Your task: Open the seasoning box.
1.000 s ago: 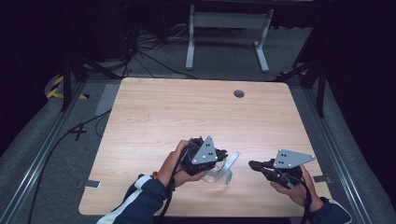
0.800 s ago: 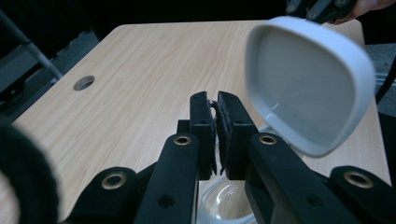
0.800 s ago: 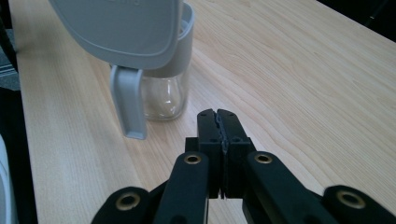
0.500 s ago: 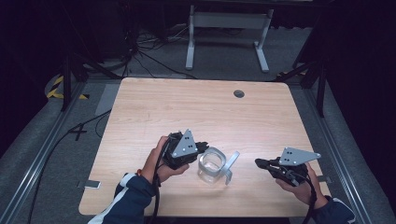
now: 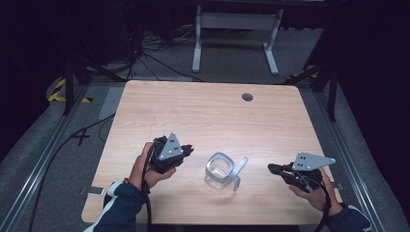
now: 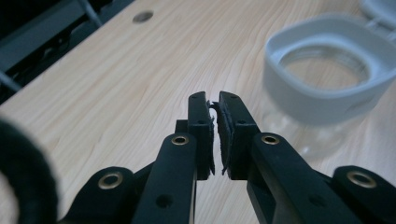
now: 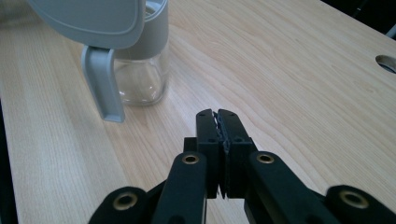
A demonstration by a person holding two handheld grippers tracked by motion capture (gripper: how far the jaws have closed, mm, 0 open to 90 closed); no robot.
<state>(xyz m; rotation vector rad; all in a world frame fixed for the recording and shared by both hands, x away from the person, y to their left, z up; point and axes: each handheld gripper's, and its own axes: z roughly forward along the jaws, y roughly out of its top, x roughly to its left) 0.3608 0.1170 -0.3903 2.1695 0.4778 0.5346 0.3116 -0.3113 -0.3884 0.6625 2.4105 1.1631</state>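
Left gripper [image 5: 186, 151] withdrawn from glass jar [image 5: 218, 170]; both grippers' jaws closed, empty.

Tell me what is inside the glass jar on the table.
The glass jar looks empty: through its open grey rim and clear wall only the wooden table shows. Its grey lid is flipped open beside it. The very bottom is blurred in the gripper views, so small residue cannot be excluded.

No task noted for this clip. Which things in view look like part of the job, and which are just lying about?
Likely part of the job:
- clear jar with grey collar, lid hinged open, standing between the grippers
- left gripper, jaws shut, empty
- right gripper, jaws shut, empty

Just lying about:
- round grommet hole in the table
- white stand and cables on the floor behind
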